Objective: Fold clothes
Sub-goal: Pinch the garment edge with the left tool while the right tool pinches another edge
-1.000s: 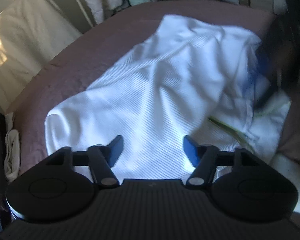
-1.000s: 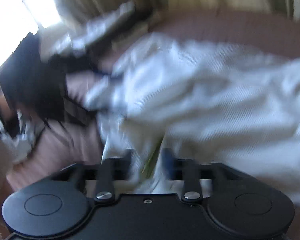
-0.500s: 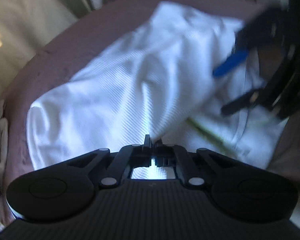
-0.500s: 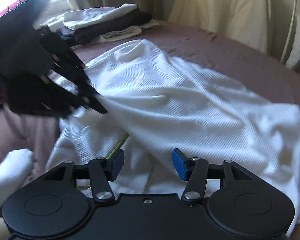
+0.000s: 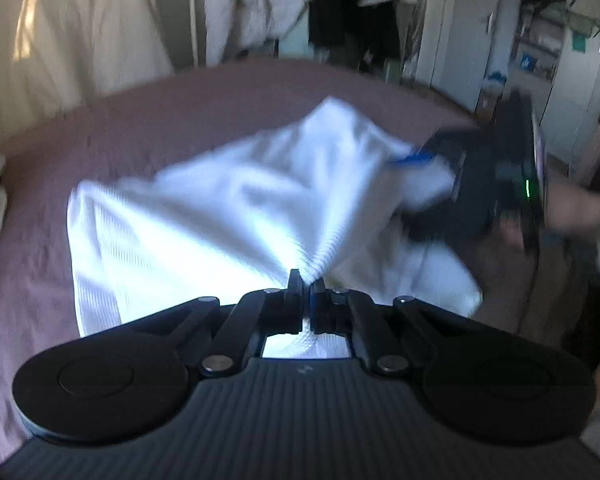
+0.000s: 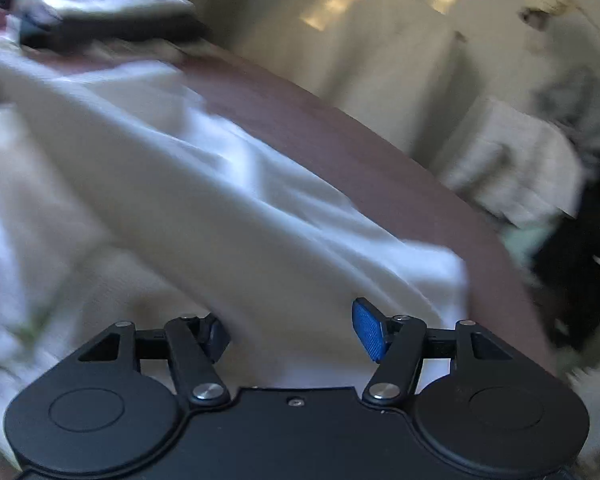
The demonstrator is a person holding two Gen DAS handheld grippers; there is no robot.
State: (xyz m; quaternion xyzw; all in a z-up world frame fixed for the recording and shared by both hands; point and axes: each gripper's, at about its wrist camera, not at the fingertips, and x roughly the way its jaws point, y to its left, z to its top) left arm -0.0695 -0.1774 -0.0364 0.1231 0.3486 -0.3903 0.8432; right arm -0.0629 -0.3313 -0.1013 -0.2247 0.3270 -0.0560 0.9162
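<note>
A white ribbed garment (image 5: 228, 216) lies spread on the mauve bed cover (image 5: 180, 112). My left gripper (image 5: 306, 280) is shut on a pinch of its near edge, and the cloth rises in a taut ridge from the jaws. In the left wrist view my right gripper (image 5: 410, 186) sits at the garment's right side, held by a hand, with one blue pad (image 5: 414, 158) showing against the cloth. In the right wrist view the right gripper (image 6: 292, 332) has its jaws opening. A fold of the white garment (image 6: 220, 200) runs between the fingers, and the pads stand apart from it.
A stack of folded clothes (image 6: 112, 20) lies at the far left of the bed. Pale draped cloth (image 5: 60, 48) hangs beyond the bed's far edge. Hanging clothes and shelves (image 5: 540, 40) crowd the room behind. The bed cover (image 6: 340, 140) shows bare beside the garment.
My left gripper closed on the garment's edge, then lifted it, pulling the cloth into a ridge. My right gripper's jaws widened and its view swung right across the bed.
</note>
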